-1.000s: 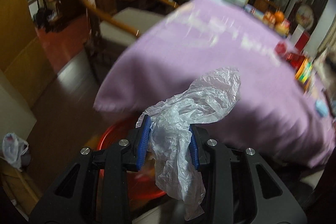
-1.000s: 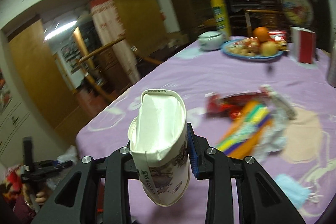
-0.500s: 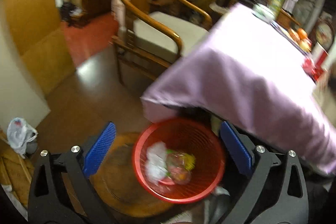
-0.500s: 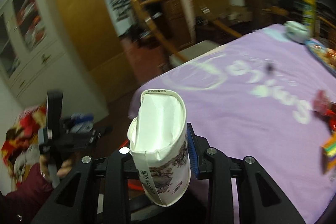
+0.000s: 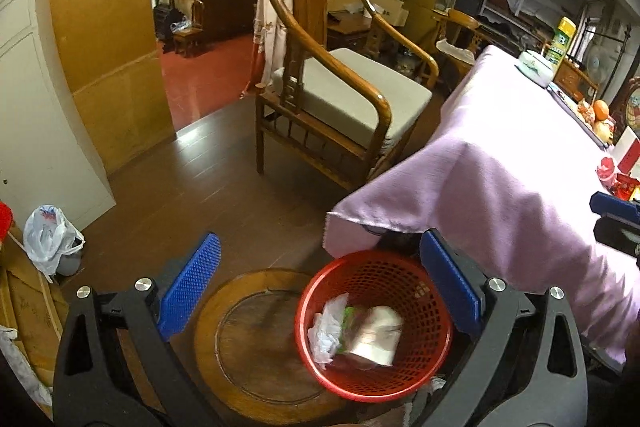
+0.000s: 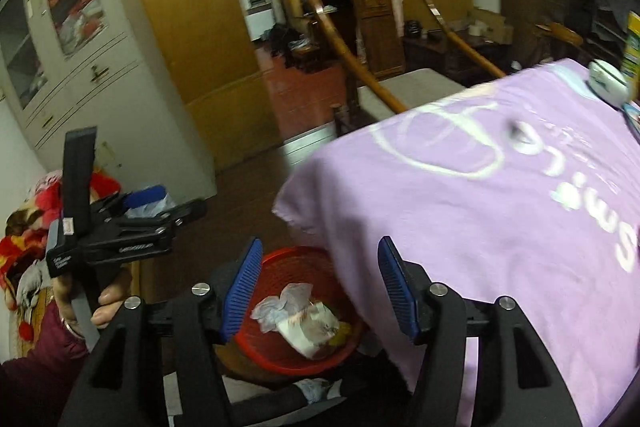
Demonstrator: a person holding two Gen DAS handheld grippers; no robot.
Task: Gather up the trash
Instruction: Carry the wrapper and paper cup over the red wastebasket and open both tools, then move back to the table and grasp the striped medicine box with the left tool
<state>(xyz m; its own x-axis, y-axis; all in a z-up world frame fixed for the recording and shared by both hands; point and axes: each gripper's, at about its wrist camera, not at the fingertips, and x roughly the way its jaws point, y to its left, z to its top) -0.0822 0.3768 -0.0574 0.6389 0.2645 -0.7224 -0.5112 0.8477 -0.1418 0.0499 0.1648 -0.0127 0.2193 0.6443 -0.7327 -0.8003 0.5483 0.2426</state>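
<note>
Both your grippers hang over the red basket (image 5: pixel 374 323): left gripper (image 5: pixel 320 287) fingers wide apart, empty; right gripper (image 6: pixel 320 287) opening, carton (image 6: pixel 310 327) dropped inside. Swing back carelessly and you snag the tablecloth (image 6: pixel 500 211).

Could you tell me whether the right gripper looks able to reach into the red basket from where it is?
Probably yes: the right gripper hangs above the red basket, its empty jaws opening, nothing between.

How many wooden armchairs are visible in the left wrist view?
2: one wooden armchair with a grey cushion beside the purple-clothed table, another armchair farther back beyond the table. Others may be hidden.
</note>
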